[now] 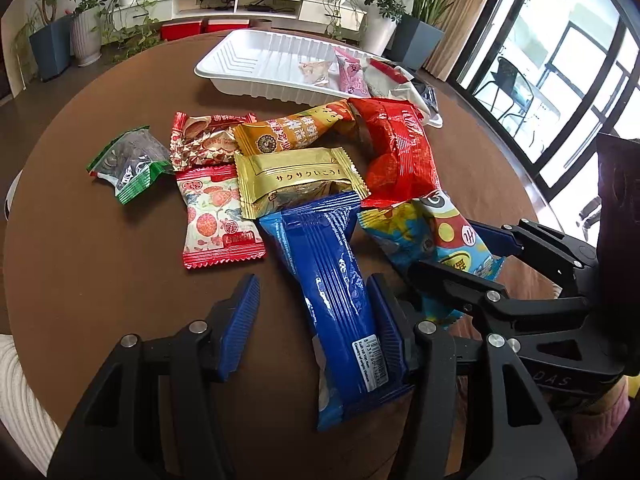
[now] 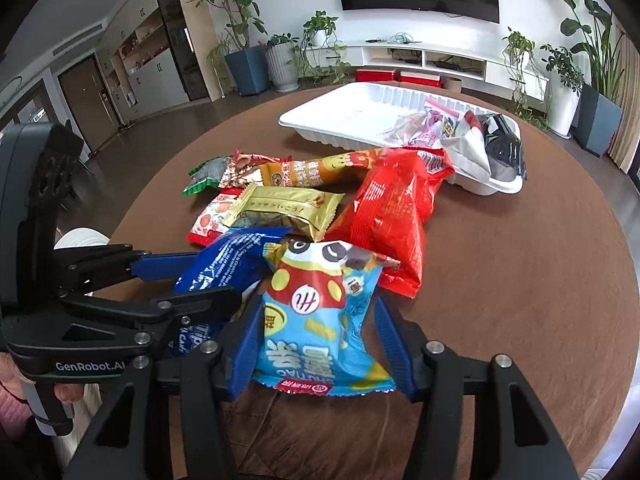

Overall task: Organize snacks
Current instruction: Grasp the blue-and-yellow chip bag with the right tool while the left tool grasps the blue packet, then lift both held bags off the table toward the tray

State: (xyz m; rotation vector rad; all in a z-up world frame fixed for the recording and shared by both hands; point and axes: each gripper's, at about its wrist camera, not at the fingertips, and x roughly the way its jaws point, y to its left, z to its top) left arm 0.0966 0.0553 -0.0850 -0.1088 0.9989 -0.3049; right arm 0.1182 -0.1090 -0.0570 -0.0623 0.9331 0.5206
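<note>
Loose snack packets lie in a pile on the round brown table [image 1: 100, 280]. My left gripper [image 1: 313, 280] straddles a dark blue packet [image 1: 336, 300]. The packet rests against the right pad, a gap shows beside the left pad [image 1: 240, 320], and the jaws stand open. My right gripper [image 2: 318, 302] is shut on a light blue cartoon packet [image 2: 320, 320], with both pads against its sides. The left wrist view shows that right gripper [image 1: 444, 246] on the same packet [image 1: 420, 232]. The left gripper [image 2: 220, 276] appears at the left of the right wrist view.
A white plastic tray [image 1: 224, 60] [image 2: 304, 120] at the far side holds a few packets in its right end. A big red bag [image 1: 400, 152], gold [image 1: 300, 180], orange [image 1: 296, 132], red-white [image 1: 216, 216] and green [image 1: 128, 164] packets lie between. Potted plants and a TV shelf stand behind.
</note>
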